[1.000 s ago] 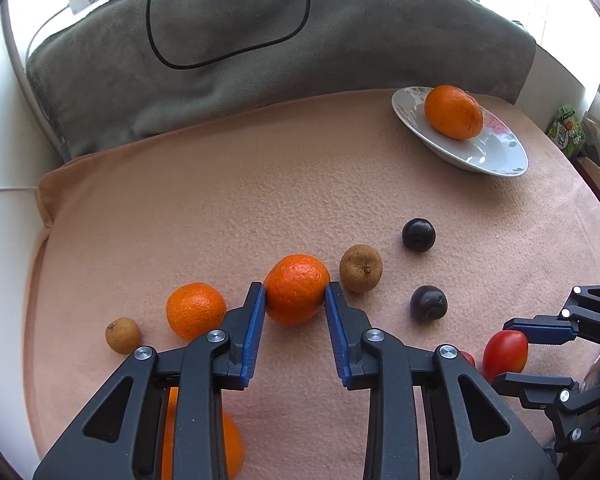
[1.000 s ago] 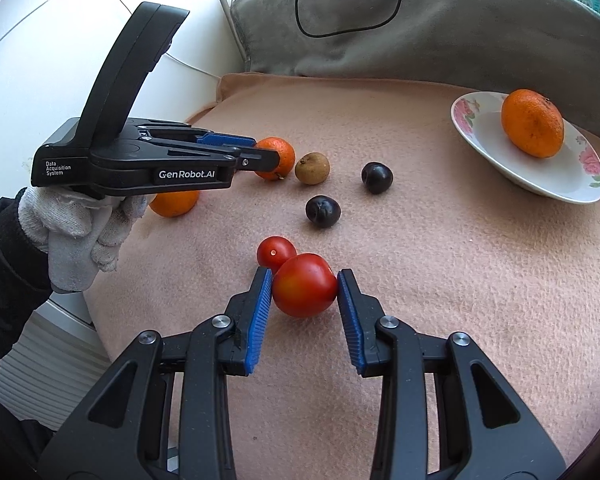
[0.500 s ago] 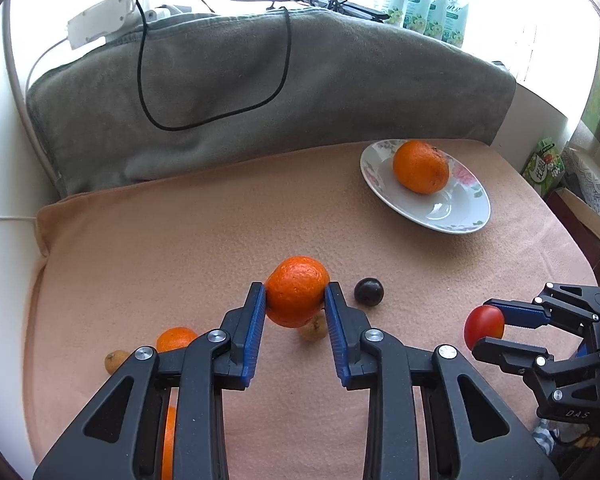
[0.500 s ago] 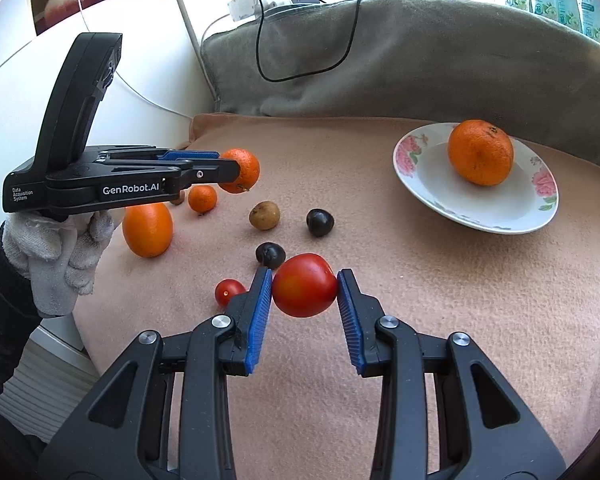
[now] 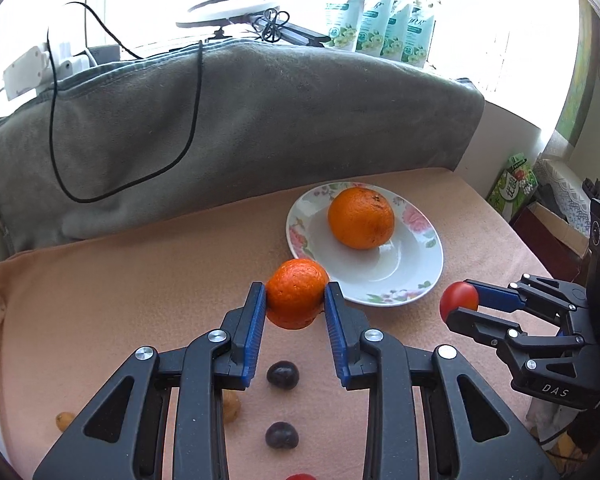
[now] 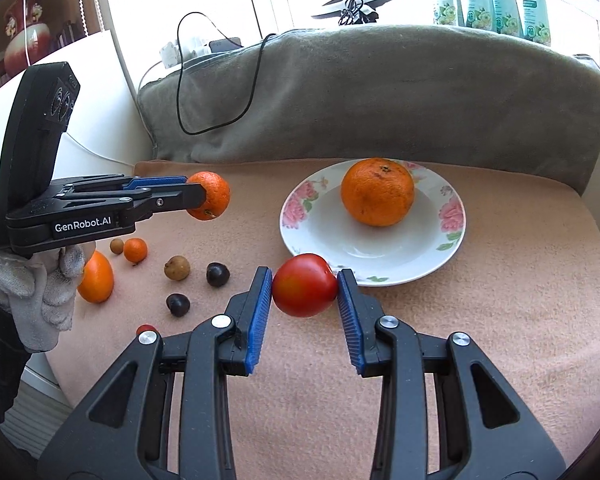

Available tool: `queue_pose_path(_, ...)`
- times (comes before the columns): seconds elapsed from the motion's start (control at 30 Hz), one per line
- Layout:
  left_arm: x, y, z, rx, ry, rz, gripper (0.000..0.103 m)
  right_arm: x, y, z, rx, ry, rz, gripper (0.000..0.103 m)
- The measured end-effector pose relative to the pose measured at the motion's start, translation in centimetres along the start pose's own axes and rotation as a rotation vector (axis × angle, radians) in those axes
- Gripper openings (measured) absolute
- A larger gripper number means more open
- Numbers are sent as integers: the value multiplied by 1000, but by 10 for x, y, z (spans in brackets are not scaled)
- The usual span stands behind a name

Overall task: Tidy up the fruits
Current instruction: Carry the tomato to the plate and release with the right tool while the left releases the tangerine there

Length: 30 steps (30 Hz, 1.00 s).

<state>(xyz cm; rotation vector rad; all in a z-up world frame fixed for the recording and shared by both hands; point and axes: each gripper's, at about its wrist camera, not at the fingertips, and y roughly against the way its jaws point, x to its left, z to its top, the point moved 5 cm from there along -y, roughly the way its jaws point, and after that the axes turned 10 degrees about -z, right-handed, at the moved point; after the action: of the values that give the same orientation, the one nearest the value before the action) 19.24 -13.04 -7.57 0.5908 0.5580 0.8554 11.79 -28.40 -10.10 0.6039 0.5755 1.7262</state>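
My left gripper [image 5: 296, 300] is shut on a small mandarin [image 5: 296, 298], held in the air just left of the flowered white plate [image 5: 412, 280]. The same mandarin [image 6: 212, 196] shows in the right wrist view, left of the plate [image 6: 320, 236]. My right gripper [image 6: 305, 286] is shut on a red tomato [image 6: 305, 285], lifted close to the plate's near rim; that tomato [image 5: 459, 300] also appears in the left wrist view. A big orange [image 6: 377, 191] lies on the plate.
On the peach cloth [image 6: 500, 320] lie two dark plums [image 6: 218, 274], a brownish fruit [image 6: 177, 268], an orange [image 6: 96, 278], a small mandarin [image 6: 135, 250] and a small tomato [image 6: 146, 329]. A grey cushion [image 6: 380, 92] with a black cable [image 6: 204, 120] backs the surface. A gloved hand [image 6: 40, 284] holds the left gripper.
Both grippers have lifted their fruit off the cloth and carried it toward the plate. The plate and its orange now appear larger and closer; the loose fruit lies behind.
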Motion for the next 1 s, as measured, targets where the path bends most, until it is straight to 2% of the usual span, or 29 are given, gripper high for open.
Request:
queue_pose_path(0.37, -5, -43, 22, 21, 19, -34, 28, -28, -18, 13, 5, -19, -42, 35)
queue_pose_path(0.77, -2, -68, 26, 50, 50, -71, 26, -32, -41, 13, 36, -21, -44, 35)
queue_pose_path(0.8, -2, -69, 26, 52, 50, -73, 25, -32, -41, 13, 37, -21, -43, 35)
queue_pose_path(0.83, -3, -70, 26, 54, 49, -75, 16, -32, -43, 12, 39, -21, -43, 35)
queue_pose_path(1.0, -6, -71, 31, 51, 39, -77, 15, -31, -45, 12, 42, -18, -48, 35)
